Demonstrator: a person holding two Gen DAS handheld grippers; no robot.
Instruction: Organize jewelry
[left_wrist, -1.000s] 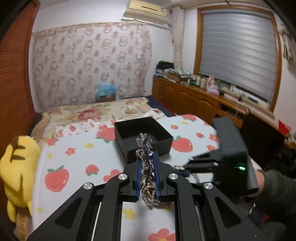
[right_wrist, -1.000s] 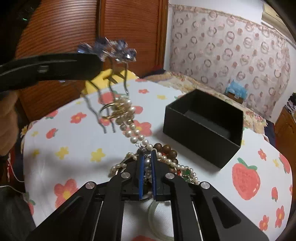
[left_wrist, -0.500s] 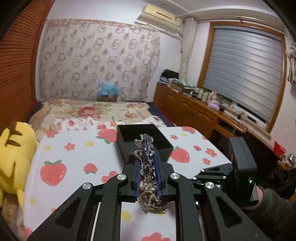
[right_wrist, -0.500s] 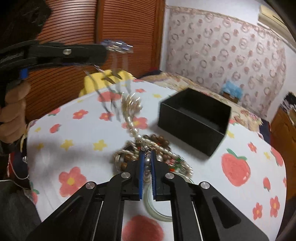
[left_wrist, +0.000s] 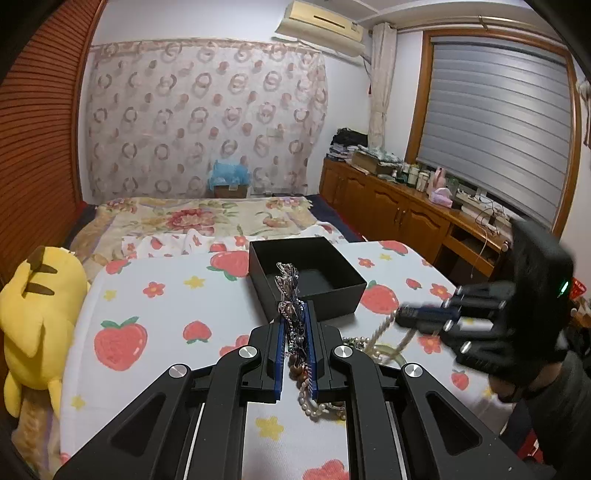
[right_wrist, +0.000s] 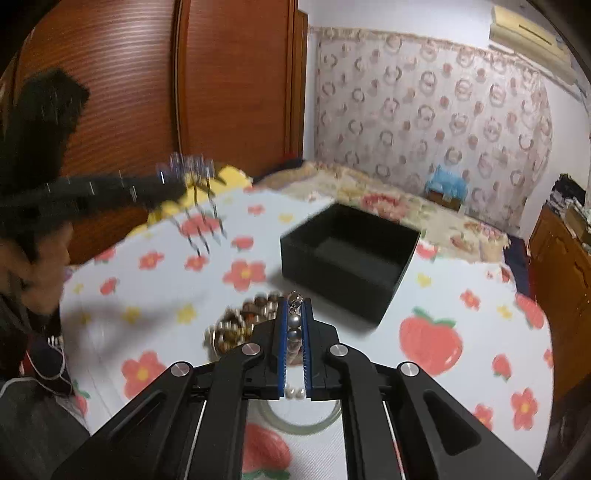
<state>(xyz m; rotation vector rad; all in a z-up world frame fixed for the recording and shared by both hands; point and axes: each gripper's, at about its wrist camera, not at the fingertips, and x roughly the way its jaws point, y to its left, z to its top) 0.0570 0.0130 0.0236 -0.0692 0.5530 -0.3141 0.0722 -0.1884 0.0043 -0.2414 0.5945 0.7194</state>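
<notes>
My left gripper (left_wrist: 294, 314) is shut on a silver crystal hair comb (left_wrist: 288, 284), held above the table just short of the open black box (left_wrist: 306, 273). In the right wrist view the comb (right_wrist: 195, 199) hangs from the left gripper (right_wrist: 173, 184) with its prongs down, blurred. My right gripper (right_wrist: 294, 314) is shut on a pearl necklace (right_wrist: 294, 325); in the left wrist view the necklace (left_wrist: 384, 332) trails from the right gripper (left_wrist: 400, 317) down to the jewelry pile (left_wrist: 321, 398). The black box (right_wrist: 347, 258) is empty.
A pale green bangle (right_wrist: 299, 417) and brown beads (right_wrist: 240, 325) lie on the strawberry-print tablecloth (left_wrist: 155, 314). A yellow plush toy (left_wrist: 33, 314) sits at the table's left edge. A bed (left_wrist: 192, 218) lies behind, wooden cabinets (left_wrist: 399, 210) to the right.
The comb has come free of the pearl strand and lifted away to the left. My right gripper has pulled the necklace to the right; the rest of the pile has dropped back on the table.
</notes>
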